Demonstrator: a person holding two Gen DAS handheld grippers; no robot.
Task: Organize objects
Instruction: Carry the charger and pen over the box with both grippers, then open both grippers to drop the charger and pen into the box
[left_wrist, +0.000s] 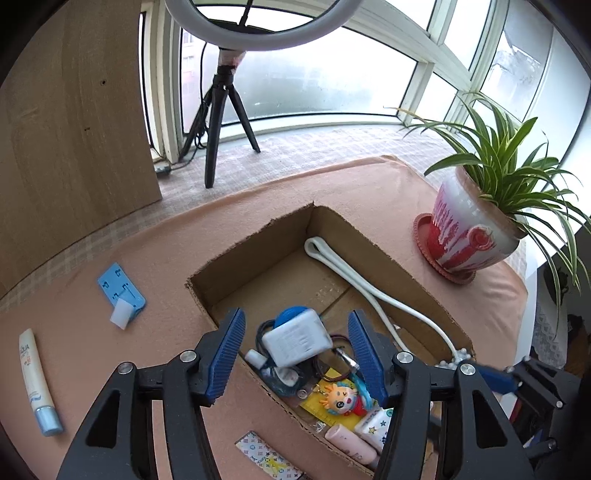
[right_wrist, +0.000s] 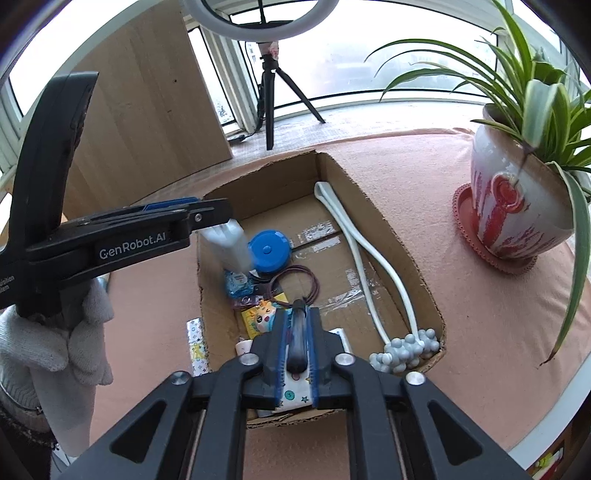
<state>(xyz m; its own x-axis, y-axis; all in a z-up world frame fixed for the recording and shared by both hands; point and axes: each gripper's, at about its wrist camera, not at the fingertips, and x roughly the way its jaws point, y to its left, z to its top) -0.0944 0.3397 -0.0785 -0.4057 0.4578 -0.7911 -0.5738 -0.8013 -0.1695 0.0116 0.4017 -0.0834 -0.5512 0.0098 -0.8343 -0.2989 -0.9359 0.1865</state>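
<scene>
Covering table: pink cloth | window behind | left tool wide | right tool holding dark pen

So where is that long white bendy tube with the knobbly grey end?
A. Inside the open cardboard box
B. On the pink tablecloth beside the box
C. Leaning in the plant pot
A: the long white bendy tube lies along the inner wall of the open cardboard box.
</scene>
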